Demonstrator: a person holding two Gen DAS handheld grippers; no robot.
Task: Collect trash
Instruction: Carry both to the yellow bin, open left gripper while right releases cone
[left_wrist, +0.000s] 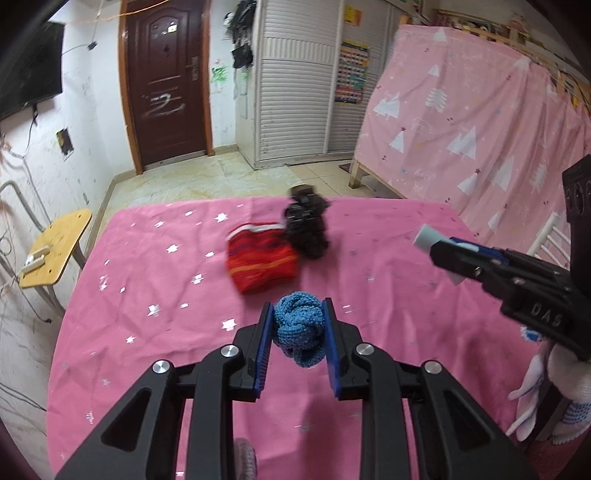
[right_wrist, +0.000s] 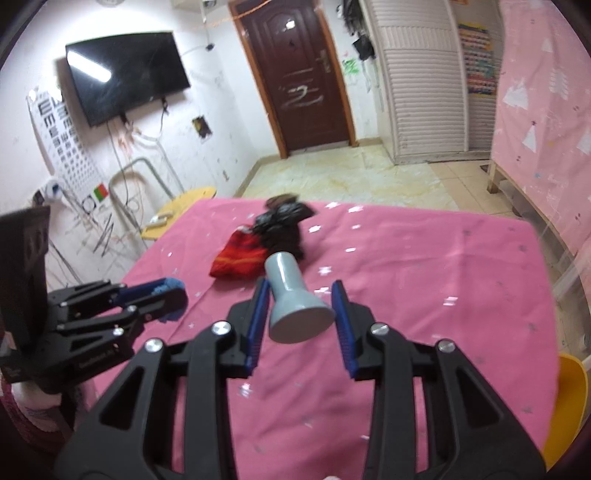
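Left wrist view: the left gripper (left_wrist: 299, 328) is clenching one blue knitted ball (left_wrist: 300, 332) between its blue pads, held above the pink starred cloth (left_wrist: 147, 258) covering the table. Two further items are lying on the cloth toward the far edge: one red knitted pouch (left_wrist: 260, 260) and one black crumpled bundle (left_wrist: 308, 227), touching each other. The right gripper (left_wrist: 448, 254) is entering from the right, carrying one grey object (left_wrist: 428, 236). Open cloth is lying to the left and near side; one yellow chair (left_wrist: 55, 251) is standing just beside the table's left edge.

Right wrist view: the right gripper (right_wrist: 299, 314) is grasping one grey flared piece (right_wrist: 295, 306) by its wide base, narrow end pointing away. The left gripper (right_wrist: 162, 295) is showing at the left with blue yarn between its jaws. The right half of the cloth is lying open to its far and right edges.
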